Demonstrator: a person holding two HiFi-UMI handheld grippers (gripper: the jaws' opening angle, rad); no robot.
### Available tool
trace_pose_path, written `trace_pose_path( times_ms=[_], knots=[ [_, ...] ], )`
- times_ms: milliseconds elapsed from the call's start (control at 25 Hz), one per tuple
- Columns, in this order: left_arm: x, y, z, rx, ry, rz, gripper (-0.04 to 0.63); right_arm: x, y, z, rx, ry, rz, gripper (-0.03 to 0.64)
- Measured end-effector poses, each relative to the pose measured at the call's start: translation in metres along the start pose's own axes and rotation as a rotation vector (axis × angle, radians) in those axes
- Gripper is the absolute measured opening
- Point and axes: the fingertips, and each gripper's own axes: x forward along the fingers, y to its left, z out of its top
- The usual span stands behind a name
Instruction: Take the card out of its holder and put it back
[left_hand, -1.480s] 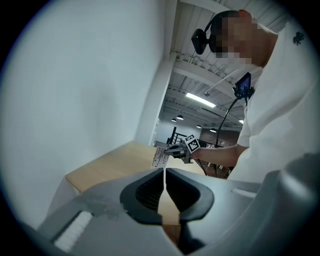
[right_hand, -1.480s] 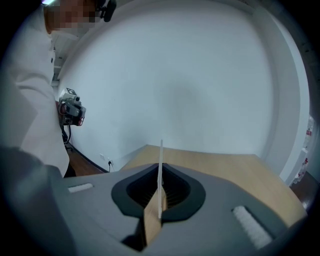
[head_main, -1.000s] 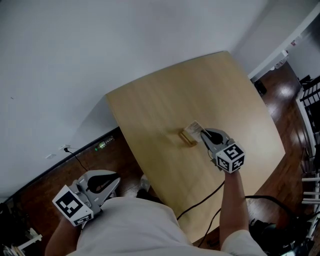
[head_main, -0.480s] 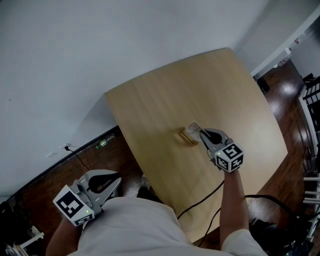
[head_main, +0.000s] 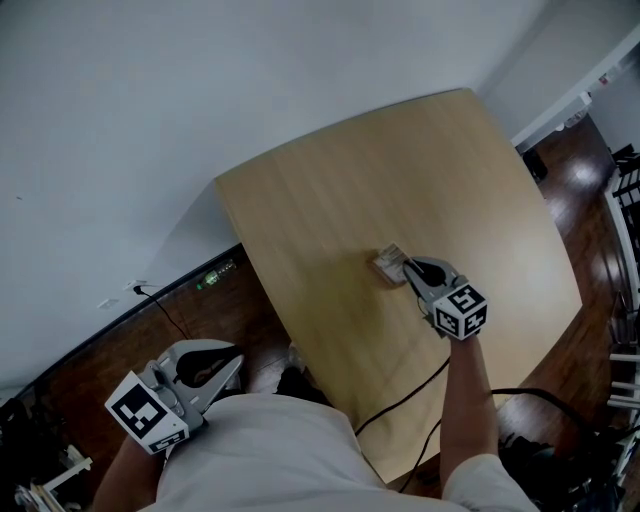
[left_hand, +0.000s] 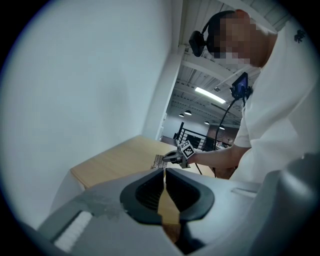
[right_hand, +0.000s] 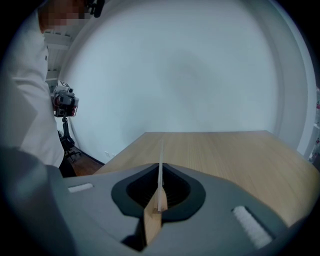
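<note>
Our right gripper (head_main: 410, 270) is clamped on the card (head_main: 388, 263), which sits edge-on between its jaws, near the middle of the wooden table (head_main: 330, 190). Our left gripper (head_main: 232, 365) hangs off the table's near left side beside our torso, jaws together with nothing between them.

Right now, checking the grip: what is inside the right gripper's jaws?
The card, seen edge-on, is clamped in the shut jaws of the right gripper. Its lower part is covered by the jaws, so how deep it sits cannot be seen.
</note>
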Motion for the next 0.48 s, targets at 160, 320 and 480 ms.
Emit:
trace_pose_path(
  times_ms=[160, 320, 480],
  knots=[
    [-0.006, 0.004, -0.001, 0.001, -0.008, 0.001, 0.02, 0.0, 0.001, -0.001, 0.004, -0.006, -0.004, 0.021],
    [-0.016, 0.006, -0.002, 0.008, -0.009, -0.003, 0.02, 0.002, 0.001, -0.001, -0.009, 0.006, -0.042, 0.025],
    [-0.028, 0.012, -0.004, 0.019, -0.011, -0.022, 0.02, -0.001, 0.0, 0.01, -0.007, -0.01, -0.135, 0.109]
  ],
)
